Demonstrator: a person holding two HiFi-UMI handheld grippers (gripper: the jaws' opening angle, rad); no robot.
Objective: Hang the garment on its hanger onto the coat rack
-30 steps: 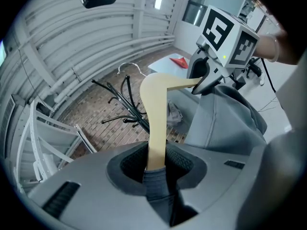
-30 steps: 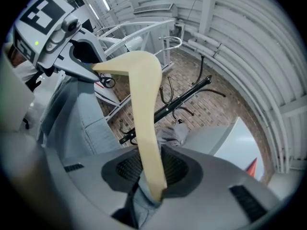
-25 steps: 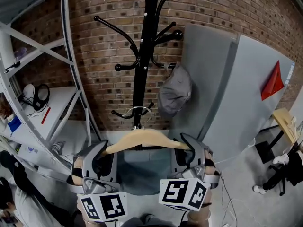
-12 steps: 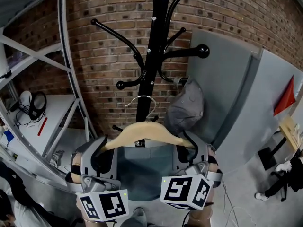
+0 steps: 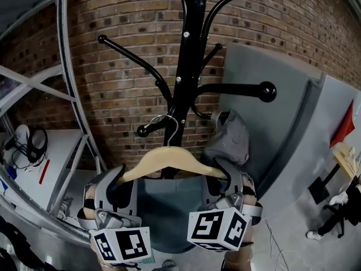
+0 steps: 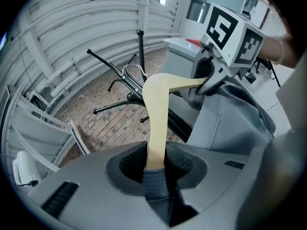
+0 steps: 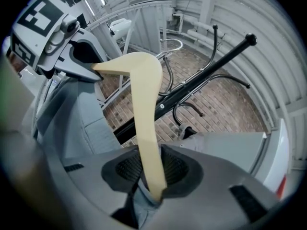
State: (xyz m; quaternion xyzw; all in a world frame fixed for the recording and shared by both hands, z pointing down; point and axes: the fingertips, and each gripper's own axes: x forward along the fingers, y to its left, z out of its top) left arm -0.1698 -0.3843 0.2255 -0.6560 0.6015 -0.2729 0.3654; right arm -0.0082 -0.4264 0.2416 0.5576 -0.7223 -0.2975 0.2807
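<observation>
A pale wooden hanger (image 5: 168, 159) with a metal hook (image 5: 164, 124) carries a grey-blue garment (image 5: 169, 208). My left gripper (image 5: 120, 179) is shut on the hanger's left arm and my right gripper (image 5: 227, 178) on its right arm. The hook sits just in front of the black coat rack (image 5: 189, 66), next to a low ball-ended peg (image 5: 144, 131). In the left gripper view the hanger (image 6: 156, 123) and a fold of cloth run between the pads of my left gripper (image 6: 154, 166). The right gripper view shows my right gripper (image 7: 152, 174) pinching the hanger (image 7: 144, 109) in the same way.
A grey cap (image 5: 228, 141) hangs on the rack's right side. Curved metal shelving (image 5: 70, 95) stands at the left with headphones (image 5: 28, 143) on a white top. A grey panel (image 5: 282, 129) leans at the right against the brick wall (image 5: 118, 21).
Both grippers have carried the hanger up and closer to the rack. Its hook, earlier below the lower pegs, now sits level with the low ball-ended peg. Both grips are unchanged.
</observation>
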